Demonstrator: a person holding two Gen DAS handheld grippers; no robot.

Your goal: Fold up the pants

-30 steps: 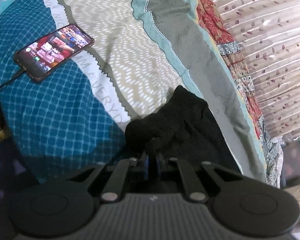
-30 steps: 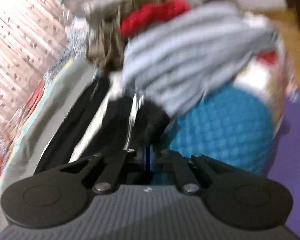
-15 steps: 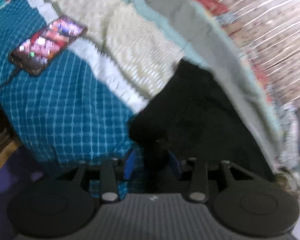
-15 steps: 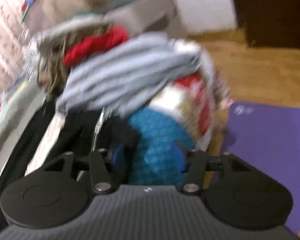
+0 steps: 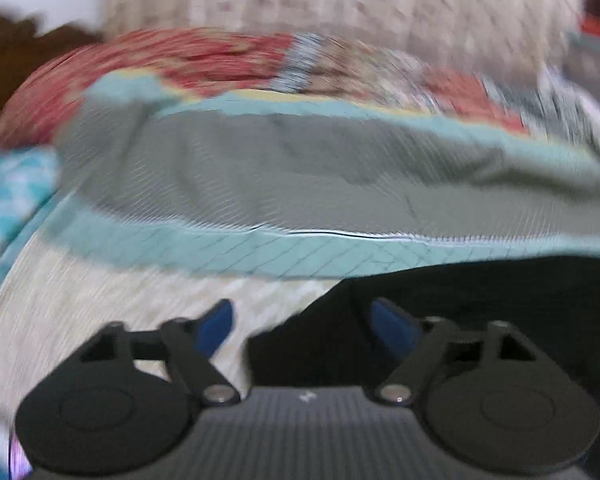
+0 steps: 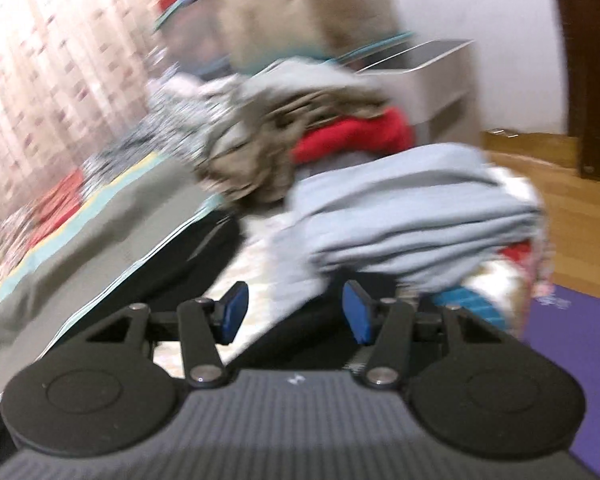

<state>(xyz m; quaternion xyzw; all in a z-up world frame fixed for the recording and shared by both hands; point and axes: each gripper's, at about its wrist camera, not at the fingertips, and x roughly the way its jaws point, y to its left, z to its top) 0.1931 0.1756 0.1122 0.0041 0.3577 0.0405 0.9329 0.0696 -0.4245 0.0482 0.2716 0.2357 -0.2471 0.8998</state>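
Black pants (image 5: 480,312) lying on the patterned bedspread (image 5: 100,300), below its teal band. Left gripper (image 5: 302,320) and right gripper (image 6: 290,312) gaping, gripping nothing. Judging: between folds; next, regrasping an edge.

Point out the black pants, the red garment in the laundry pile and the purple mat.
black pants (image 5: 500,312), left wrist view, flat fabric right of the open fingers.
red garment (image 6: 356,136), right wrist view, its exposed fold.
purple mat (image 6: 572,352), right wrist view, bare surface.

Black pants (image 5: 480,312); grey-teal bedspread (image 5: 300,176); red garment (image 6: 356,136); purple mat (image 6: 572,344).
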